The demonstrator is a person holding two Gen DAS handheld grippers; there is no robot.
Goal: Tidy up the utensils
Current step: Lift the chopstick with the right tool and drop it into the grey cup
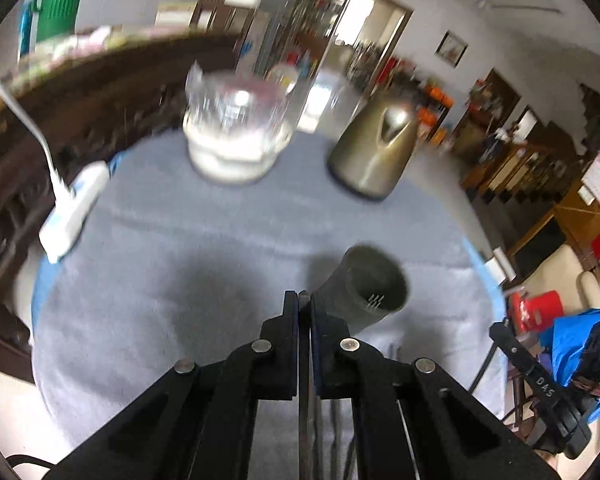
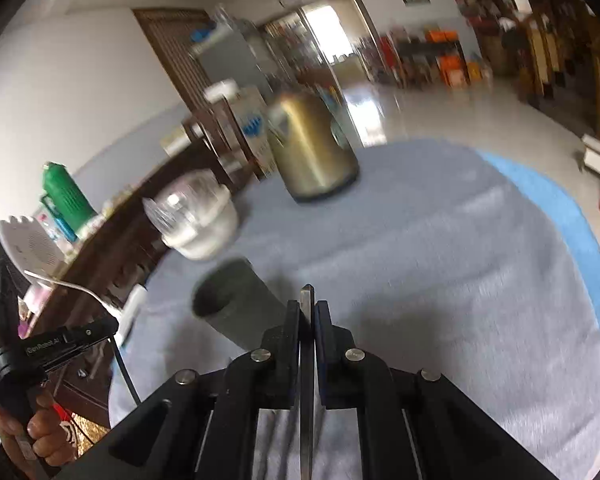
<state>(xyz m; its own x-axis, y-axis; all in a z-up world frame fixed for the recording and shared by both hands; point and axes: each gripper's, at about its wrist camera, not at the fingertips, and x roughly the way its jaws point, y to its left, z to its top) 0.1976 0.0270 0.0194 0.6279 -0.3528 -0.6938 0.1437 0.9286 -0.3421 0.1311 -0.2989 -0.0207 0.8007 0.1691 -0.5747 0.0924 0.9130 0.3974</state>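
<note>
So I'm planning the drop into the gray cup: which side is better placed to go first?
Probably left: its hand-held gripper, shut on a utensil, sits right beside the gray cup. The right hand-held gripper seems farther away.

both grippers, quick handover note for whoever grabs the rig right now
Left gripper: shut on a thin flat utensil, clamped edge-on; type not clear.
Right gripper: shut on a flat metal utensil, tip poking past the fingers.
Dark holder cup stands on the grey cloth, just ahead of both grippers, apparently empty.
Done: both utensils picked up.
Left: drop each into the cup. Kettle and glass jar stand behind it.
</note>
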